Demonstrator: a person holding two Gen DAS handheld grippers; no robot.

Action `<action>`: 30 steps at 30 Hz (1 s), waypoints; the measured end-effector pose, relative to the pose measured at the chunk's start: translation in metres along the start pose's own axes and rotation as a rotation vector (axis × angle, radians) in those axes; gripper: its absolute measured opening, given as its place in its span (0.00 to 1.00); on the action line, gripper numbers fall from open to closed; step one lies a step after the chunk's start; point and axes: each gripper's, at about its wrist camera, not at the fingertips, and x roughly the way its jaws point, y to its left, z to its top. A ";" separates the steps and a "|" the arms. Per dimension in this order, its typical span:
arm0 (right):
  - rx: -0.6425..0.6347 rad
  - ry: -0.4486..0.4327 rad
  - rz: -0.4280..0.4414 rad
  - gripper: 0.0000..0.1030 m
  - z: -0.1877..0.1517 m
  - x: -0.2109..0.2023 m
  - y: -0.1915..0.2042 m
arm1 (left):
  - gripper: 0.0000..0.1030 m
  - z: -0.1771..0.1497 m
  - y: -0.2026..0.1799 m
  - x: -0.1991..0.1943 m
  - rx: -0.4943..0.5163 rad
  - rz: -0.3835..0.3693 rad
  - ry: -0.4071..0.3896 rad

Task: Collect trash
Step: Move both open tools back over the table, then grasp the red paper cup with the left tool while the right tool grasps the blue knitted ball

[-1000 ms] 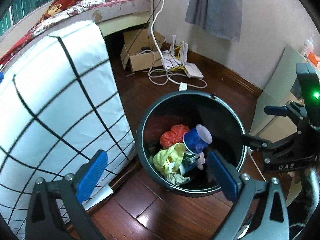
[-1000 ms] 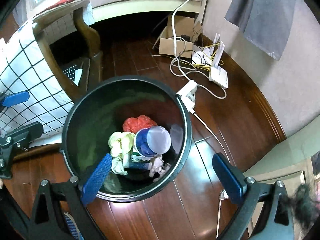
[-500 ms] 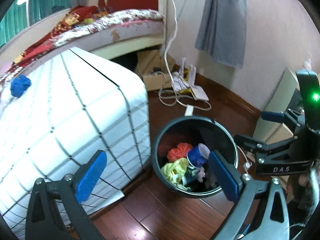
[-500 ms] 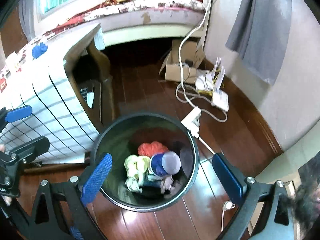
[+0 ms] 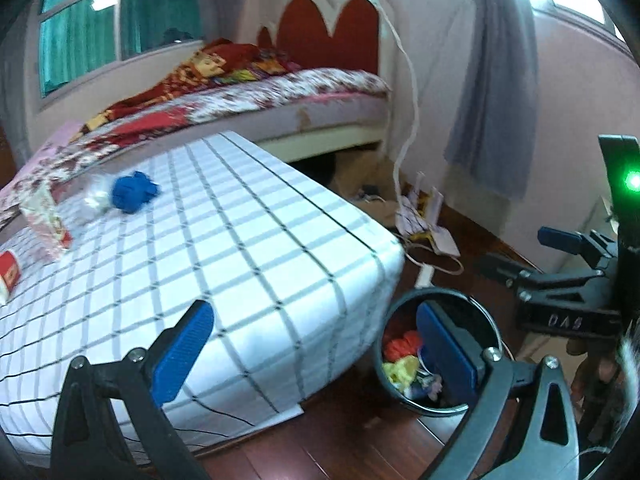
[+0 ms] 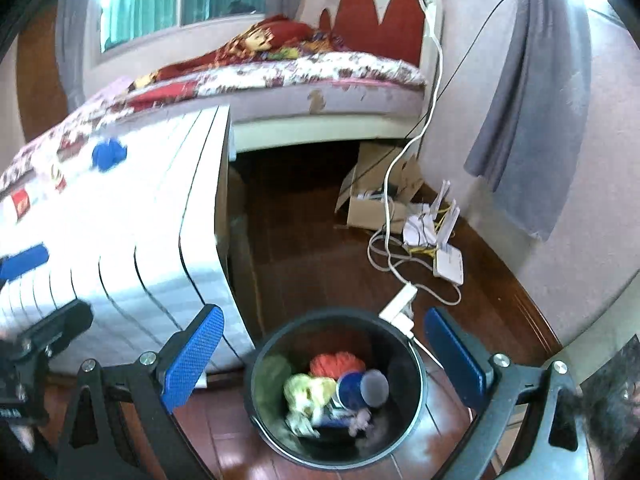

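Farther back now, bin [image 6: 256, 384] trash-filled

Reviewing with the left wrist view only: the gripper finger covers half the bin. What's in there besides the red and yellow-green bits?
Observer: A blue cup lies on its side in the bin, next to the red wad.
Operator: I see the right gripper only from the side. Is it carrying anything?
Observer: No. The right gripper has its jaws wide open with nothing between them, and its camera frames the bin between them.
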 end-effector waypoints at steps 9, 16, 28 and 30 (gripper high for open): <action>-0.059 -0.062 0.089 0.99 0.022 -0.002 0.058 | 0.99 -0.002 0.071 -0.011 -0.081 0.100 -0.022; -0.103 -0.085 0.176 0.99 0.037 -0.002 0.120 | 0.99 -0.016 0.133 -0.026 -0.150 0.185 -0.024; -0.257 -0.033 0.333 0.99 0.066 0.007 0.262 | 0.99 -0.046 0.279 -0.053 -0.266 0.386 0.013; -0.293 -0.033 0.344 0.99 0.071 0.013 0.278 | 0.97 -0.047 0.306 -0.049 -0.277 0.408 0.047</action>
